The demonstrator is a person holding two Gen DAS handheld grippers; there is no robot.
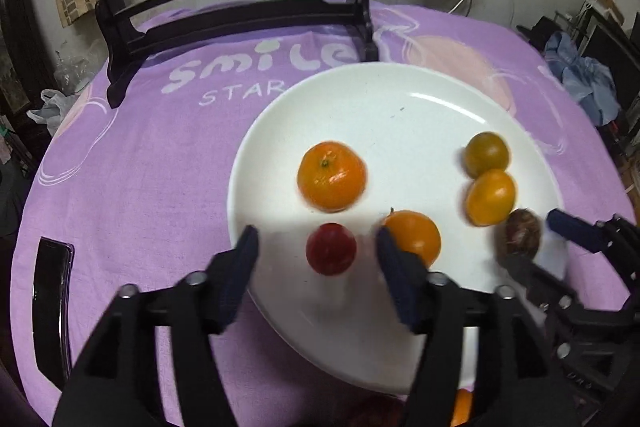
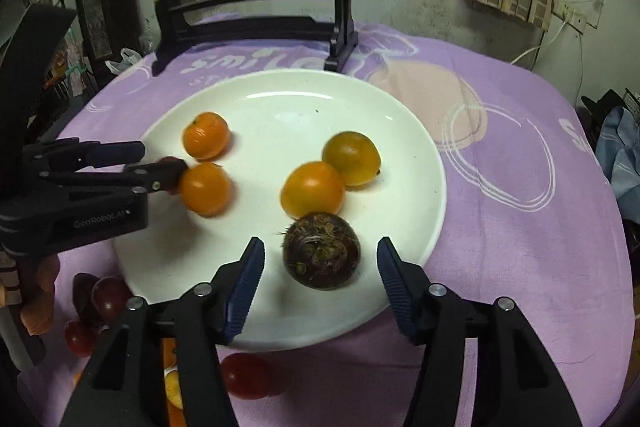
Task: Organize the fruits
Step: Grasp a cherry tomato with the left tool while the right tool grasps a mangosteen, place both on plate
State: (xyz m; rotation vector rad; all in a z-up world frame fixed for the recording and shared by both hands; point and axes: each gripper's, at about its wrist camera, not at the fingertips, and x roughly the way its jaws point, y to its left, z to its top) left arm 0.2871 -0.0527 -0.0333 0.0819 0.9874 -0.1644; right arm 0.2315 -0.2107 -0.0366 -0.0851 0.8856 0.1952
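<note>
A white plate (image 1: 360, 115) (image 2: 280, 99) on the purple cloth holds several orange fruits, a small red fruit (image 1: 331, 248) and a dark brown hairy round fruit (image 2: 322, 251) (image 1: 522, 233). My left gripper (image 1: 316, 251) is open with the red fruit between its fingertips, next to an orange fruit (image 1: 416, 237) (image 2: 205, 189). My right gripper (image 2: 320, 263) is open around the brown fruit, not touching it. Another orange fruit (image 1: 331, 175) (image 2: 206, 135) lies mid-plate; two more (image 2: 313, 189) (image 2: 352, 157) lie together.
Red grape-like fruits (image 2: 108, 297) (image 2: 244, 375) and orange pieces (image 2: 172, 387) lie on the cloth in front of the plate. A black wooden stand (image 1: 224, 15) (image 2: 248, 19) with a painted round screen is behind. A black phone (image 1: 52, 303) lies at the left.
</note>
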